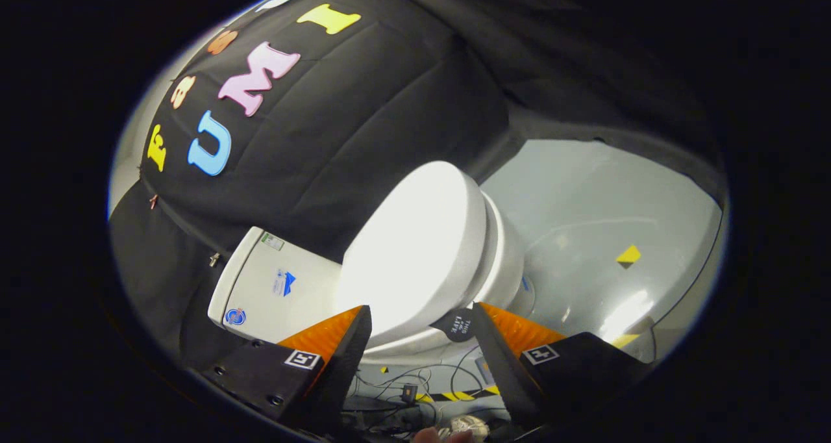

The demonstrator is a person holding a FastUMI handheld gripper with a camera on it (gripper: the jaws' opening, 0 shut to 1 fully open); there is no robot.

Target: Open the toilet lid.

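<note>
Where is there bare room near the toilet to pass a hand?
The grey floor beyond the toilet bowl, around the yellow-black marker, is bare. It is crowded between the open gripper fingers: the closed lid lies just ahead, and cables tangle below it. The tank sits against the black cloth.

Gripper point(422, 319) tilted, jaws spread wide apart, nothing pinched btwn them.

Grey floor point(584, 196) with yellow-black marker point(628, 256); tangled cables point(415, 381) over striped tape point(458, 395).
</note>
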